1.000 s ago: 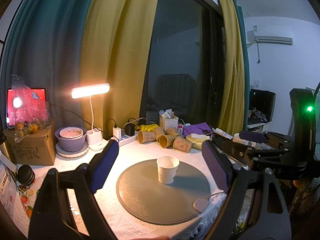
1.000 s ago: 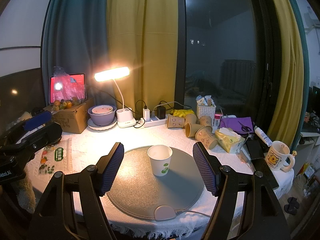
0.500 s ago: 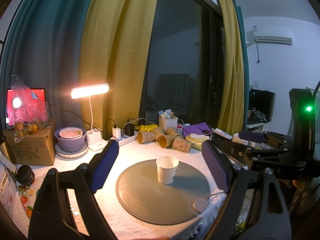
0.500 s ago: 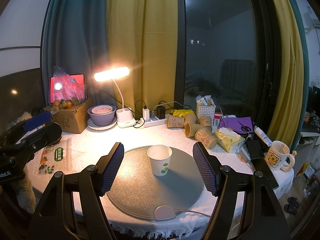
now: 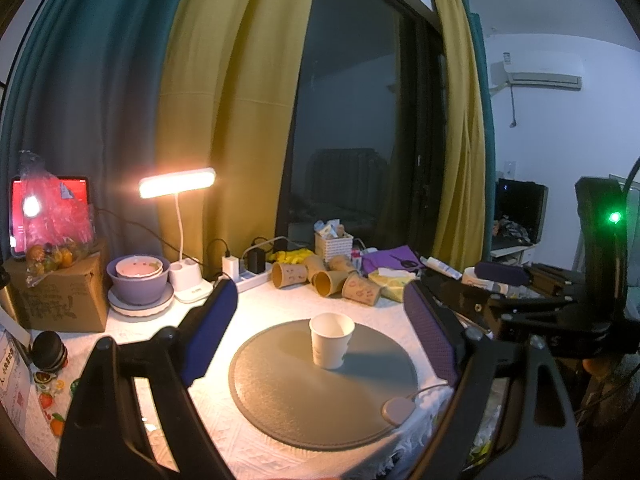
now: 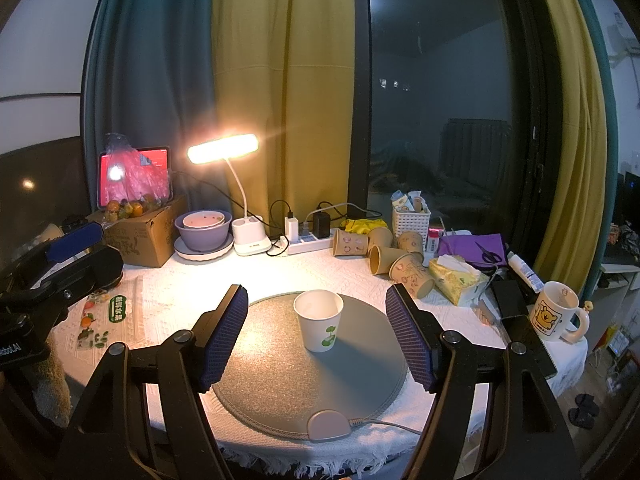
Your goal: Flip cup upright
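Standing up straight with its mouth to the top, the white paper cup (image 6: 319,320) sits on the round grey mat (image 6: 280,384), a bit toward the far side of it. We hold our left gripper (image 5: 320,332) back from the cup, and its two blue fingers (image 5: 210,336) are spread wide with nothing in them. We hold our right gripper (image 6: 316,336) the same way, its fingers (image 6: 224,340) far apart and empty, with the cup seen in the gap between them but not touching. The mat lies on the bench (image 6: 168,296), which has a white bumpy cloth on it. A lit lamp (image 6: 224,148) shines from the back. Near the lamp we see a purple bowl (image 6: 202,234) on a plate and a brown box (image 6: 148,236). A pile of brown paper cups (image 6: 384,252) lies on its side behind the mat. A mug with a yellow bear (image 6: 554,312) stands far off to the right.
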The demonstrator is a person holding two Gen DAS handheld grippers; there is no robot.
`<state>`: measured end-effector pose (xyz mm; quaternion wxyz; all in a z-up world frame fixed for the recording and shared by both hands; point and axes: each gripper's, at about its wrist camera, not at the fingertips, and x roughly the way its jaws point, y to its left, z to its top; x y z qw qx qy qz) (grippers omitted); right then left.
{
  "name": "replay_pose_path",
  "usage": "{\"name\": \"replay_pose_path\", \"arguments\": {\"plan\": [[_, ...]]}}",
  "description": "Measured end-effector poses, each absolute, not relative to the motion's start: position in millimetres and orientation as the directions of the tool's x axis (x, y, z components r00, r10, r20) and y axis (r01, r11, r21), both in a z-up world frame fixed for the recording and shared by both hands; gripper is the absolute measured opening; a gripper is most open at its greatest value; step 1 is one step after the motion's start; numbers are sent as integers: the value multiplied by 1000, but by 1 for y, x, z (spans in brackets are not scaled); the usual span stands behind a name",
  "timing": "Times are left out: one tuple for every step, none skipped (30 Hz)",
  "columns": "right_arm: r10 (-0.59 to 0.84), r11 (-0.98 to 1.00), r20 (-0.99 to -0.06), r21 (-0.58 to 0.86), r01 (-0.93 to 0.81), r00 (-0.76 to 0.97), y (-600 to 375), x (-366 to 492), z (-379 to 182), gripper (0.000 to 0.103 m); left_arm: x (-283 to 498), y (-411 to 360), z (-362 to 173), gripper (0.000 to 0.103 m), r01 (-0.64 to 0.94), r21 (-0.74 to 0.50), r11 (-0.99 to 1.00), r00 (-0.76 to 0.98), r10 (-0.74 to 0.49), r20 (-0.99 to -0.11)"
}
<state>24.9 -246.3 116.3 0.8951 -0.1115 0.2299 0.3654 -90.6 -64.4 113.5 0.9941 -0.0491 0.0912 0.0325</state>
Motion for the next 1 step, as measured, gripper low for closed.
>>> {"name": "replay_pose_path", "arguments": {"plan": [[603, 708, -493, -31, -706, 627, -246, 25, 116, 74, -90, -66, 113, 86, -71, -92, 993, 982, 53, -183]]}}
